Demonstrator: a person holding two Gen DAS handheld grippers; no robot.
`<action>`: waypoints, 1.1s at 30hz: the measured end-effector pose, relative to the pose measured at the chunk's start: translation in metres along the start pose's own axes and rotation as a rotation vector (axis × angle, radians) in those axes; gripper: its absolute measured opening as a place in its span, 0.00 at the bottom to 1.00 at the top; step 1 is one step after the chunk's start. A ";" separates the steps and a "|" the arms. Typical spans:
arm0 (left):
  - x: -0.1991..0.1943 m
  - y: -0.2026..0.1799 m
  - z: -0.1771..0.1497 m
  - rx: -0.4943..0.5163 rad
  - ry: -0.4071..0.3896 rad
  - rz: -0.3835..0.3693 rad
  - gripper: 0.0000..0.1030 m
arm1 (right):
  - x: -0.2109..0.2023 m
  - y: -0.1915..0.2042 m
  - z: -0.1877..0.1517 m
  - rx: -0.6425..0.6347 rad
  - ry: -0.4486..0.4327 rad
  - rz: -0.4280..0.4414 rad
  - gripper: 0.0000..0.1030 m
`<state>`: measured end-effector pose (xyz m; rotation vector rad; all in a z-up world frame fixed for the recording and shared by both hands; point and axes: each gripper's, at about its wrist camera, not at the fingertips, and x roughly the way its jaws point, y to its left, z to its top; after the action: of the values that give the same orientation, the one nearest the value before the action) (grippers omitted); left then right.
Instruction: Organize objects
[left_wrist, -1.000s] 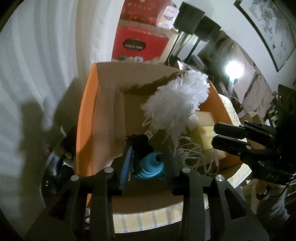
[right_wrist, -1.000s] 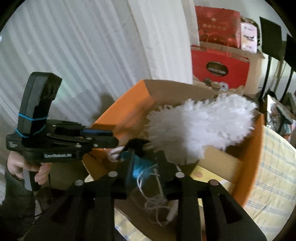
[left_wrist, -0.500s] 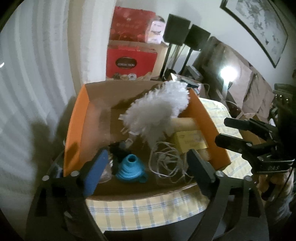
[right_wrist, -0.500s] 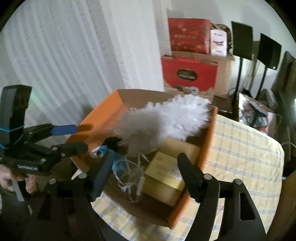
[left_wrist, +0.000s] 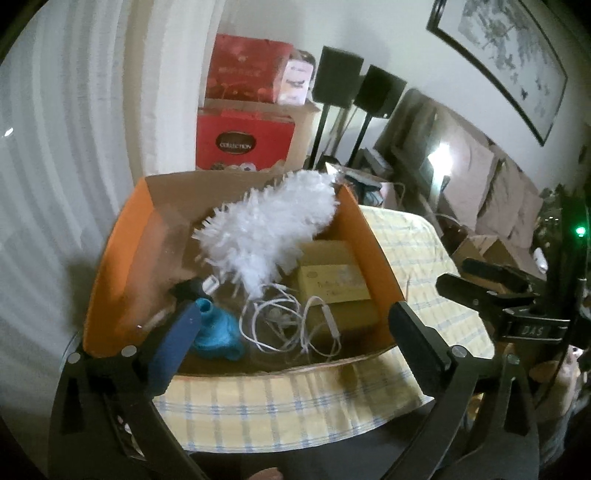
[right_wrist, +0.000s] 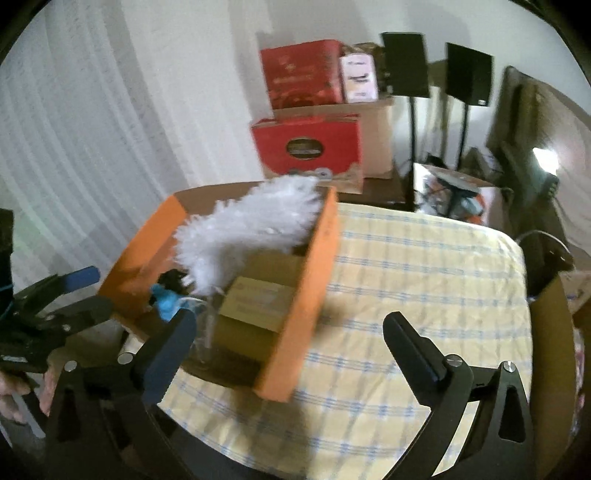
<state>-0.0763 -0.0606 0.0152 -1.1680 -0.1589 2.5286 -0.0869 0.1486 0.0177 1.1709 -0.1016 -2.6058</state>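
Note:
An orange cardboard box (left_wrist: 110, 258) (right_wrist: 317, 266) stands on a table with a yellow checked cloth (right_wrist: 424, 280). In it lie a white fluffy duster (left_wrist: 269, 229) (right_wrist: 251, 229), a blue funnel (left_wrist: 216, 332) (right_wrist: 164, 301), tangled white earphones (left_wrist: 291, 325) and a yellow packet (left_wrist: 334, 284) (right_wrist: 255, 299). My left gripper (left_wrist: 291, 332) is open and empty, held back before the box's near edge. My right gripper (right_wrist: 290, 332) is open and empty near the box's right corner.
Red gift boxes (left_wrist: 243, 140) (right_wrist: 306, 147) are stacked behind the table by a white curtain (left_wrist: 55, 147). Two black speakers on stands (right_wrist: 436, 70) and a sofa (left_wrist: 498, 192) are at the back right. The cloth right of the box carries nothing.
Both grippers have opened wide and pulled back from the box. The duster and funnel now lie loose in it.

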 end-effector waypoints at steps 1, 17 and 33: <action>0.002 -0.005 -0.002 0.005 0.005 0.007 0.99 | -0.003 -0.004 -0.004 0.009 -0.007 -0.017 0.99; 0.002 -0.049 -0.033 0.000 -0.046 0.087 1.00 | -0.043 -0.037 -0.050 0.076 -0.045 -0.186 0.99; 0.008 -0.068 -0.053 0.031 -0.010 0.171 1.00 | -0.052 -0.037 -0.076 0.079 -0.074 -0.261 1.00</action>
<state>-0.0228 0.0029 -0.0085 -1.2041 -0.0231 2.6741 -0.0060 0.2023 -0.0016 1.1847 -0.0718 -2.8977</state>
